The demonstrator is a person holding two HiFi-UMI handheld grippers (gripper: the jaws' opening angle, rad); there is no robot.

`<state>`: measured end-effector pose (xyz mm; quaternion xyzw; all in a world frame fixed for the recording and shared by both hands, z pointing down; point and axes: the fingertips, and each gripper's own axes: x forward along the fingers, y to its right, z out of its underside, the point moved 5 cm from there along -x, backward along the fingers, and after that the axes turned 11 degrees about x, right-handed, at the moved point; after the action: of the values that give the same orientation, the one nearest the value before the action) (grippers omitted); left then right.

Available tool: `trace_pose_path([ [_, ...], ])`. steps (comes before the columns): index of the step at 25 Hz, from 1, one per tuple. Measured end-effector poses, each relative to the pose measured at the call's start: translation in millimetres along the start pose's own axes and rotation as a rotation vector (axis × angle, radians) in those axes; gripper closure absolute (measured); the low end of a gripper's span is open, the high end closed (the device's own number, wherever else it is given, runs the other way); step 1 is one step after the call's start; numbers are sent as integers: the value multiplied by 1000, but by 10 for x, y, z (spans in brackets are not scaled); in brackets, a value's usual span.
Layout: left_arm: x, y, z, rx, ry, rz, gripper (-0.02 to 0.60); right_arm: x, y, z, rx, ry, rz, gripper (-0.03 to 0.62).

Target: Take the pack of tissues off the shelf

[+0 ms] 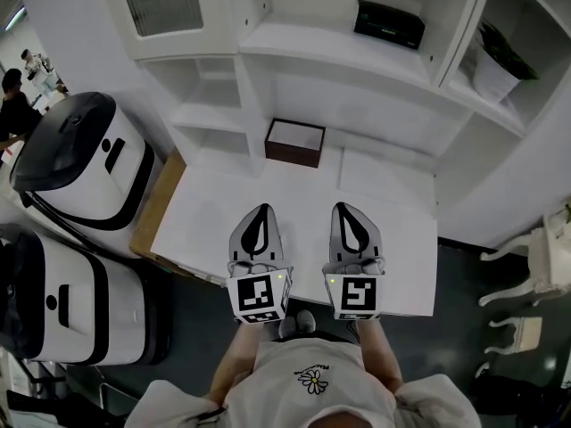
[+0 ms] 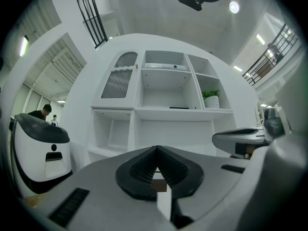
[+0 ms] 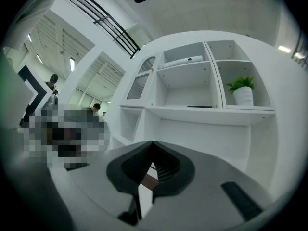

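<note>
**Left gripper and right gripper clenched empty; tissues not yet reached**

Both hover over the counter, near its front edge. What appears to be the dark pack of tissues lies toward the right end of the upper shelf, well apart from both. Judged light, soft and slick-wrapped. Pinch gently across its narrow sides.

— The shelf and desk are both plain white?
— Yes. The box is dark brown, and the pack of tissues is black.
— And the left gripper and right gripper?
— Grey, with black fingers. The cubes have black-and-white square markers. The plant is green in a white pot.
</note>
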<state>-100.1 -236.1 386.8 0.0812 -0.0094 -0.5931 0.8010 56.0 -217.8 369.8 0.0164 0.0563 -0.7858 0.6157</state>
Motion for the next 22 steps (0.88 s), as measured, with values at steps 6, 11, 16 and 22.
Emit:
trace_pose_path([
  [6,43,-21,28,12,-18,-41,583,38,64,59,11,0,-11,591],
  [11,70,-68,9,10,-11,-67,583,93,128,76,10,8,-11,592],
  [16,135,-78,-9,3,-5,-77,583,128,160,115,45,-7,-31,591],
  [22,231,-3,-46,-2,1,-62,583,94,246,126,75,-4,-17,591],
])
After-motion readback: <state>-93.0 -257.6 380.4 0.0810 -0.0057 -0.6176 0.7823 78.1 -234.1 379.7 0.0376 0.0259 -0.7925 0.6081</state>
